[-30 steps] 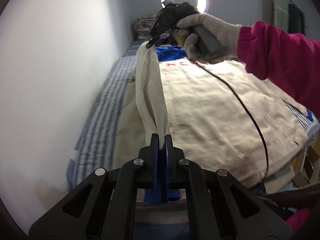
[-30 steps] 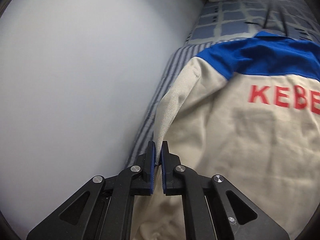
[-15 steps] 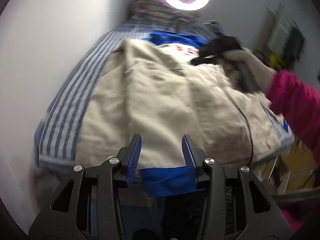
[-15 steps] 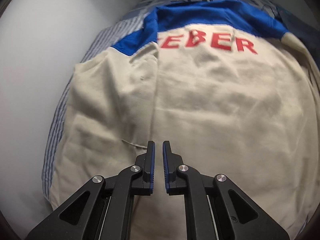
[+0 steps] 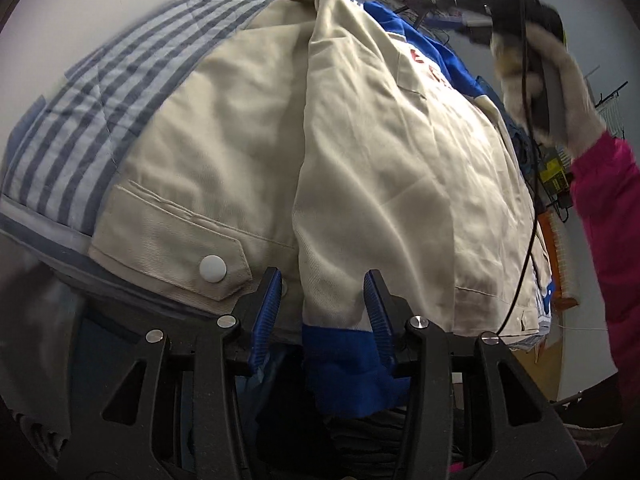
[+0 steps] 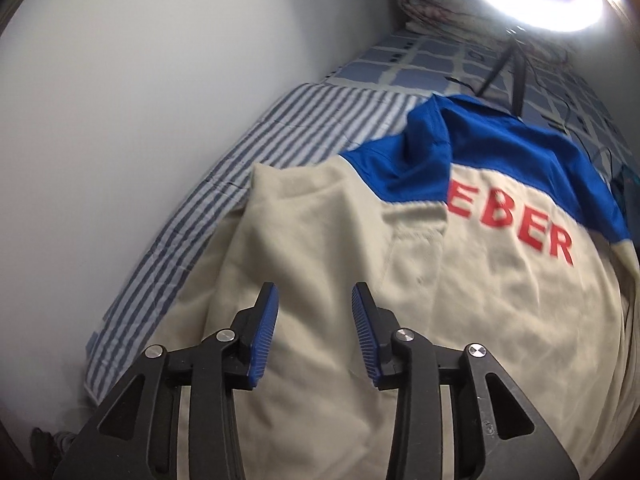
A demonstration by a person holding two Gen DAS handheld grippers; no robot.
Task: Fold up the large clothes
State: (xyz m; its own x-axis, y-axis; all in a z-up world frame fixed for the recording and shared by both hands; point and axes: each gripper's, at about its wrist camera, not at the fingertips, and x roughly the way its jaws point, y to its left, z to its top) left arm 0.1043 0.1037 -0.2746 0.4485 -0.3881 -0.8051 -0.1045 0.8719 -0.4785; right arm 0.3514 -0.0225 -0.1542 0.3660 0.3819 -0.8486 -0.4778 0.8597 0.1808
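Currently both of your grippers are empty. The left gripper (image 5: 323, 304) has its fingers partly apart, straddling the blue cuff (image 5: 340, 360) of the sleeve without pressing it. The right gripper (image 6: 315, 320) has just been opening; its fingers stand partly apart above the beige cloth with nothing between them.

The work jacket (image 6: 420, 320), beige with a blue yoke and red lettering, lies back-up on the striped bed sheet (image 6: 224, 200) beside the wall. One sleeve (image 5: 360, 168) is already laid lengthwise over the back panel, so judge the first fold complete. The hem tab with its white snap button (image 5: 213, 269) remains exposed beside that sleeve.

Remaining, as far as the views show: fold the opposite side inward, then fold the body across its length. The opposite sleeve is not clearly visible.
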